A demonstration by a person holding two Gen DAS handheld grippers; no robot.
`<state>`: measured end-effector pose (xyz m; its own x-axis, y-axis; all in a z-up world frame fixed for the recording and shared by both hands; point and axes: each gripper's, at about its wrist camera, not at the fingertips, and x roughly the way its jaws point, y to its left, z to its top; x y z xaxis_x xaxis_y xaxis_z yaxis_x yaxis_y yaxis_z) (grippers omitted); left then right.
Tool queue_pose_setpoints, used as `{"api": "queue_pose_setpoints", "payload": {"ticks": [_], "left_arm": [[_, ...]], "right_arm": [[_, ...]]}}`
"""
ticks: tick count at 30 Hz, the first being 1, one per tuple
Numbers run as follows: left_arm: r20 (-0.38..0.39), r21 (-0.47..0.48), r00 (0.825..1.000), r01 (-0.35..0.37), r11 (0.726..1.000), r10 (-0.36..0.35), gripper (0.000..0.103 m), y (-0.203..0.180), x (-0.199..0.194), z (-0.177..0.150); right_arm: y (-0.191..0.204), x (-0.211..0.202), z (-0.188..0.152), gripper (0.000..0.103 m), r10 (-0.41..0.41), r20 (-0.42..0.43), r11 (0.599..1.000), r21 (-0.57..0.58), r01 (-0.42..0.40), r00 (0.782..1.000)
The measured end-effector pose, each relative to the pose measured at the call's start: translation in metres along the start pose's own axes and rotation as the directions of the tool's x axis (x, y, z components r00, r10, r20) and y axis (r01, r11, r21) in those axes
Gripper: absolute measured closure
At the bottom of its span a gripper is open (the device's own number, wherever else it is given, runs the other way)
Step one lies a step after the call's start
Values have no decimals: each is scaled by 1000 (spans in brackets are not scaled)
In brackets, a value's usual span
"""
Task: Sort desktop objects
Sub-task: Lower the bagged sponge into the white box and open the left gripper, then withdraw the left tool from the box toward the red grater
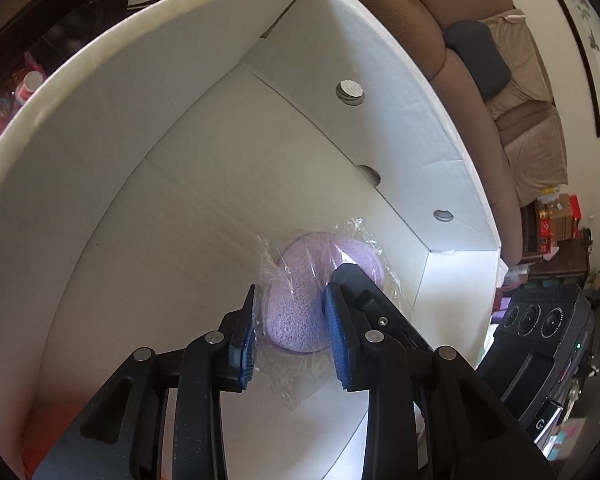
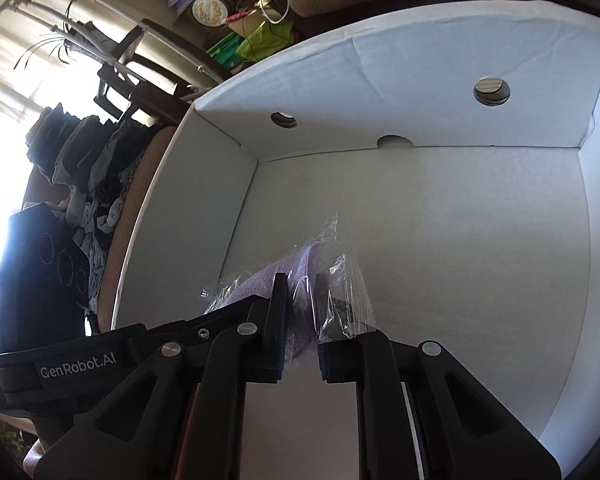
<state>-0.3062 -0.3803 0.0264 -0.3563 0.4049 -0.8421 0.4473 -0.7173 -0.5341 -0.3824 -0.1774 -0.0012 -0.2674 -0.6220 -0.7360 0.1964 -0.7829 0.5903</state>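
Note:
A purple round sponge in a clear plastic wrapper [image 1: 300,304] is inside the white cardboard box [image 1: 148,128]. My left gripper [image 1: 290,334] stands around the sponge with its blue pads [image 1: 336,344] on either side, jaws parted about the sponge's width. In the right wrist view the same wrapped sponge [image 2: 300,280] sits between my right gripper [image 2: 300,344] fingers, which close on the wrapper and sponge edge above the box floor [image 2: 460,240]. The other gripper's black body [image 2: 220,320] comes in from the left.
The box walls [image 2: 380,92] have round holes and rise around both grippers. A brown sofa [image 1: 480,92] with a dark cushion lies beyond the box. A black device [image 1: 548,340] stands to the right. Folded clothes [image 2: 92,168] lie left of the box.

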Motion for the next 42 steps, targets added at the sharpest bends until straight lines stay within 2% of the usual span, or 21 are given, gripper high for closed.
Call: {"api": "queue_pose_setpoints", "payload": {"ticks": [3, 7, 8, 9, 10, 12, 17, 18, 21, 22, 23, 25, 26, 27, 30, 33, 36, 39, 42], "left_arm": [[-35, -60, 999, -13, 998, 11, 51, 11, 14, 1], [-14, -80, 1000, -10, 997, 9, 49, 17, 15, -3], [-8, -88, 1000, -5, 996, 4, 47, 18, 14, -5], [-1, -98, 1000, 0, 995, 0, 39, 19, 12, -6], [11, -115, 1000, 3, 993, -2, 36, 20, 10, -9], [17, -130, 1000, 11, 991, -8, 35, 18, 8, -12], [29, -119, 1000, 6, 993, -3, 35, 9, 3, -17], [34, -121, 999, 7, 993, -3, 34, 7, 1, -19], [55, -135, 998, 26, 991, -18, 20, 16, -12, -14], [58, -140, 998, 36, 990, -28, 20, 15, -16, -16], [59, -140, 998, 46, 989, -38, 20, 12, -20, -18], [61, -129, 997, 48, 991, -40, 12, 6, -29, -24], [65, -120, 997, 47, 992, -39, 10, 4, -35, -27], [71, -113, 997, 41, 993, -33, 8, 0, -40, -31], [92, -79, 995, -27, 997, 34, 0, -7, -57, -44], [92, -22, 993, -72, 997, 74, 0, -18, -69, -57], [116, 12, 985, -130, 991, 127, 0, -23, -79, -69], [133, 41, 977, -171, 984, 164, 0, -24, -88, -82], [186, 82, 961, -222, 972, 204, 0, -22, -101, -96]], "right_arm": [[-11, 6, 1, 91, -10, -4, 1000, 17, 10, 1000], [-14, 13, -2, 91, -31, -15, 1000, 0, 31, 999], [-14, 13, -3, 90, -32, -17, 999, -2, 32, 999], [-14, 14, -3, 89, -46, -19, 999, -6, 46, 999], [-12, 15, -4, 87, -84, -25, 996, -18, 84, 996], [-9, 17, -6, 69, -170, -43, 985, -41, 169, 984], [-1, 0, -7, 58, -272, -10, 958, -95, 270, 962], [1, -5, -7, 56, -279, -2, 954, -111, 277, 960], [8, -23, -4, 46, -273, 11, 954, -125, 272, 962], [11, -30, -3, 43, -268, 18, 954, -136, 268, 963], [15, -38, -4, 35, -279, 26, 948, -150, 280, 960], [25, -52, -4, 25, -301, 49, 934, -188, 304, 953], [29, -58, -6, 16, -304, 56, 928, -208, 308, 951], [34, -65, -8, 9, -304, 60, 924, -225, 310, 951], [44, -81, -15, 2, -302, 60, 913, -269, 306, 952], [50, -94, -23, 0, -263, 50, 919, -291, 266, 963], [55, -104, -33, 0, -327, 60, 886, -329, 328, 943], [58, -120, -44, 0, -345, 83, 871, -342, 352, 935], [65, -139, -54, 0, -367, 122, 851, -356, 386, 922]]}}
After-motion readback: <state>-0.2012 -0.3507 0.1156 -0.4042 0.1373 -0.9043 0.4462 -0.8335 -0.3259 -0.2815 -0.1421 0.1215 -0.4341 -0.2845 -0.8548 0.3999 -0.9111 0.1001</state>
